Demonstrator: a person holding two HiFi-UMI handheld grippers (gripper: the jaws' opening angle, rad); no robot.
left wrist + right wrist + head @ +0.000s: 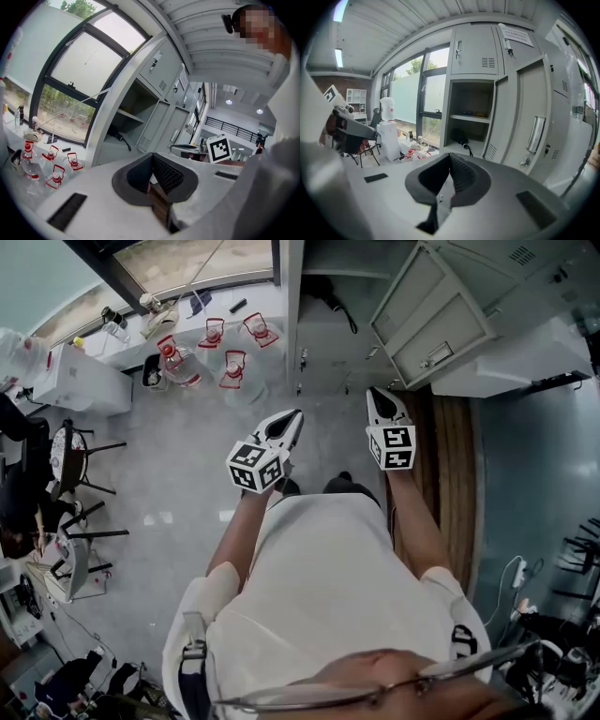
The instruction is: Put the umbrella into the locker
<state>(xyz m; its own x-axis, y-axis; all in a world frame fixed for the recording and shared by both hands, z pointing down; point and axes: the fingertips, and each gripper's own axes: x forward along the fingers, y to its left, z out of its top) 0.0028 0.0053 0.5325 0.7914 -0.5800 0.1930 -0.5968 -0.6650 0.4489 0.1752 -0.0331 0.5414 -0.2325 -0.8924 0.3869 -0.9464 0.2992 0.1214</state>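
The black umbrella (328,293) lies on the lower shelf of the open grey locker (309,343), with its strap hanging over the shelf's front edge. It also shows in the left gripper view as the umbrella (115,135) and in the right gripper view as the umbrella (461,138). Both grippers are held in front of the person, well back from the locker. My left gripper (293,415) is shut with nothing in it; its pads (161,172) meet at the tip. My right gripper (379,394) is also shut and empty, pointing toward the locker opening (471,119).
The locker door (439,322) stands swung open to the right. Several water bottles with red handles (220,351) stand on the floor left of the locker, beside a white box (82,381). Chairs (75,457) stand at far left. A wooden floor strip (457,474) runs at right.
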